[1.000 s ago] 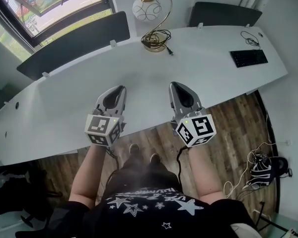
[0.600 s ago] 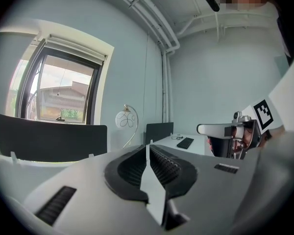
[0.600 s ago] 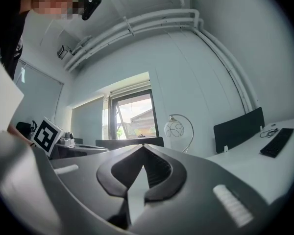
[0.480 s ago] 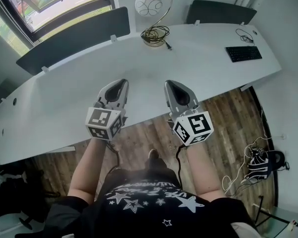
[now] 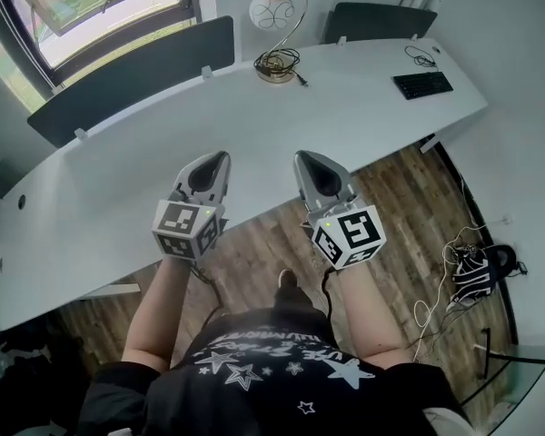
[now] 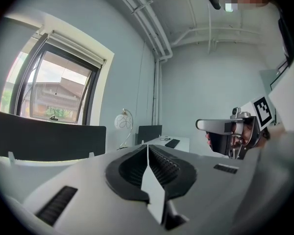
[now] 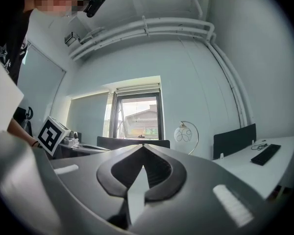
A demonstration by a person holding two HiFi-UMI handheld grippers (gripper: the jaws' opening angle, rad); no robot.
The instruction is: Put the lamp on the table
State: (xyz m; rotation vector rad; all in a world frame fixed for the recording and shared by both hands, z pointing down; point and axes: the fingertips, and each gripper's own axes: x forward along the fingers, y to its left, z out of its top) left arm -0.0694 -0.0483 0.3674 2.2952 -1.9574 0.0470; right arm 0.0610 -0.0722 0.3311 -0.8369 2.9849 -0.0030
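- lamp: white glass globe on a curved brass stem with a round brass base; stands upright at the far edge of the counter, close to the wall, in the gap between two dark partition panels.
- cord: black, coiled over the lamp's base; its plug end lies on the counter just right of the base.
- counter: long, white, curved; crosses the head view from lower left to upper right.
- left tongs: seen over the near edge of the counter, held about level; pressed together with nothing between them; well apart from the lamp.
- right tongs: beside the left pair, over the same near edge; pressed together with nothing between them; well apart from the lamp.
- marker cubes: one on each gripper, at the end nearest the person.
- keyboard: black, on the right end of the counter, well apart from the lamp; a thin black cable lies beyond it.
- window: dark frame, upper left, behind the left partition panel; a building and greenery outside.
- wooden floor: below and in front of the counter; a tangle of pale cables lies at lower right.
- person: bare forearms, dark shirt with white stars.
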